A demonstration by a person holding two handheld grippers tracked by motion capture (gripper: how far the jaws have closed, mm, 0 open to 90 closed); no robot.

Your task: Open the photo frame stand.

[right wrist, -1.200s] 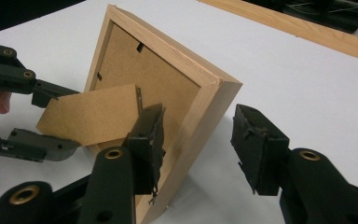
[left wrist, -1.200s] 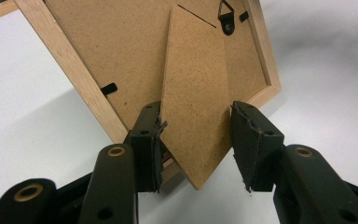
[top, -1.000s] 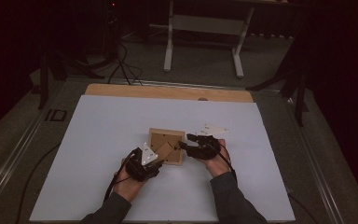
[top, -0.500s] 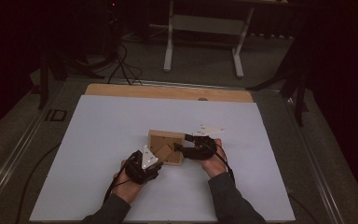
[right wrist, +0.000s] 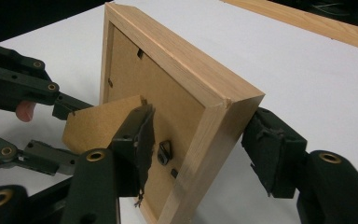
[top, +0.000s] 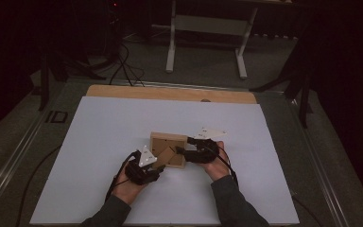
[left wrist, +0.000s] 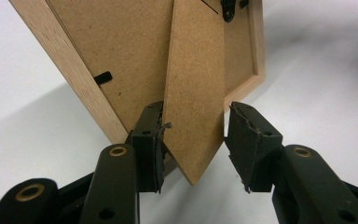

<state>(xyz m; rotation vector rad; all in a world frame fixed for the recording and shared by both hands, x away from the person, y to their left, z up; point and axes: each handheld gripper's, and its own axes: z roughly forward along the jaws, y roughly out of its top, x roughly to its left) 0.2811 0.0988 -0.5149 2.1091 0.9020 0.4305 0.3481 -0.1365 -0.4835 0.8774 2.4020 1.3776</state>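
A wooden picture frame point(top: 163, 142) lies back side up on the white sheet. Its brown fibreboard stand flap point(left wrist: 193, 93) is swung out from the back. My left gripper point(left wrist: 193, 140) is shut across the flap's tip, a pad on each edge. My right gripper point(right wrist: 196, 144) straddles the frame's near corner point(right wrist: 214, 116), one jaw at the backing board and the other just off the outer face. Its jaws have just been opening, with the frame between them. In the high view the left gripper point(top: 158, 165) is at the frame's near-left corner, the right gripper point(top: 183, 151) at its right edge.
A white sheet point(top: 99, 132) covers the table, with a bare wooden strip point(top: 170, 93) along its far edge. Beyond the table stand white metal legs point(top: 171, 42), and cables point(top: 123, 66) lie on the dark floor. Both of the person's forearms enter from the bottom.
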